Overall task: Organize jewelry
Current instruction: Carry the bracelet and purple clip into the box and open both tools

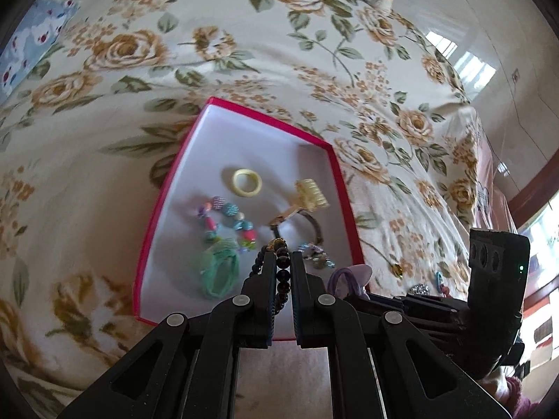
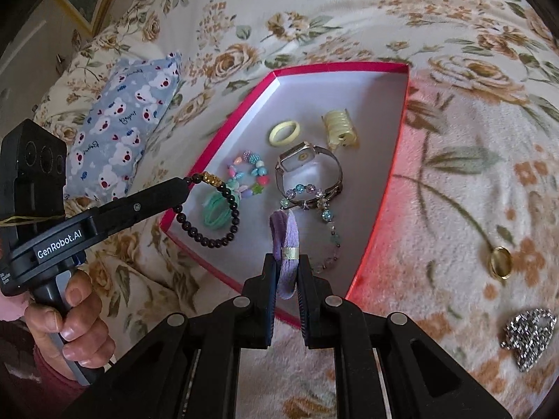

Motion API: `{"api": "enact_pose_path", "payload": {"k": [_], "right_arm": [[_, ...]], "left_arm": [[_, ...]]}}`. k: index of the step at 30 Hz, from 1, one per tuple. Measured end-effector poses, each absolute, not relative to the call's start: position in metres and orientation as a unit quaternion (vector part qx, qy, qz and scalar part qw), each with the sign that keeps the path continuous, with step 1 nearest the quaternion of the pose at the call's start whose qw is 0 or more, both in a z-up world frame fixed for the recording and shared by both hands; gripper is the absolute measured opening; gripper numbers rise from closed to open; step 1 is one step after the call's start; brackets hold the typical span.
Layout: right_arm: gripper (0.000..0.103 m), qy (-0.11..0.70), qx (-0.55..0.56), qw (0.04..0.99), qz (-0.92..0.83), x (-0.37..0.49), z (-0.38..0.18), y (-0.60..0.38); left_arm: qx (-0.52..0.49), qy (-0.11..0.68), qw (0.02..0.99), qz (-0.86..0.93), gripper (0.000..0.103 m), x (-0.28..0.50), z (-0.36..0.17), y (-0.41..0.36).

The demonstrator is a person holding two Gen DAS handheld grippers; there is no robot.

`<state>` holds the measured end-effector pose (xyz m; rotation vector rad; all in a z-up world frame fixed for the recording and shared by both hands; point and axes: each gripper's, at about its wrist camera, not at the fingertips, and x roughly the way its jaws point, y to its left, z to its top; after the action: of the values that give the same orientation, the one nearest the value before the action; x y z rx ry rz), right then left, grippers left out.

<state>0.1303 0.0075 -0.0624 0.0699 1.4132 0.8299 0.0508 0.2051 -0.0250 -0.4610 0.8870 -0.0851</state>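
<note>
A red box (image 1: 340, 178) with a white inside lies on the floral bedspread; it also shows in the right wrist view (image 2: 380, 230). In it lie a yellow ring (image 2: 284, 132), a yellow hair claw (image 2: 339, 129), a watch (image 2: 307, 164), a colourful bead bracelet (image 2: 249, 173), a green hair tie (image 2: 218, 211) and a pale bead bracelet (image 2: 323, 216). My left gripper (image 1: 282, 262) is shut on a dark bead bracelet (image 2: 209, 230) and holds it over the box's near left corner. My right gripper (image 2: 284, 262) is shut on a purple hair tie (image 2: 286, 241) above the box's near edge.
On the bedspread right of the box lie a gold ring (image 2: 500, 262) and a silver sparkly piece (image 2: 529, 331). A blue bear-print pillow (image 2: 122, 129) lies at the left. A shiny floor (image 1: 482, 45) lies past the bed's edge.
</note>
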Motion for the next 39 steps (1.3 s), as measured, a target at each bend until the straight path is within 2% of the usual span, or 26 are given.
{"api": "enact_pose_path", "payload": {"k": [13,17,31,39], "right_arm": [[0.012,0.638,-0.001,0.679,0.365,0.132,-0.077,0.023],[0.015,0.636,-0.004,0.683,0.359,0.134,-0.078,0.024],[0.016,0.628,-0.009,0.693,0.353,0.135,-0.075,0.022],[0.021,0.628,-0.009,0.694,0.352,0.136,-0.075,0.021]], "left_arm": [[-0.217,0.443,0.870,0.015,0.006,0.059,-0.051,0.226],[-0.220,0.450,0.865,0.023,0.007,0.063,-0.058,0.227],[-0.219,0.458,0.861,0.029,0.007,0.066,-0.064,0.230],[-0.215,0.459,0.861,0.032,0.007,0.067,-0.062,0.227]]}}
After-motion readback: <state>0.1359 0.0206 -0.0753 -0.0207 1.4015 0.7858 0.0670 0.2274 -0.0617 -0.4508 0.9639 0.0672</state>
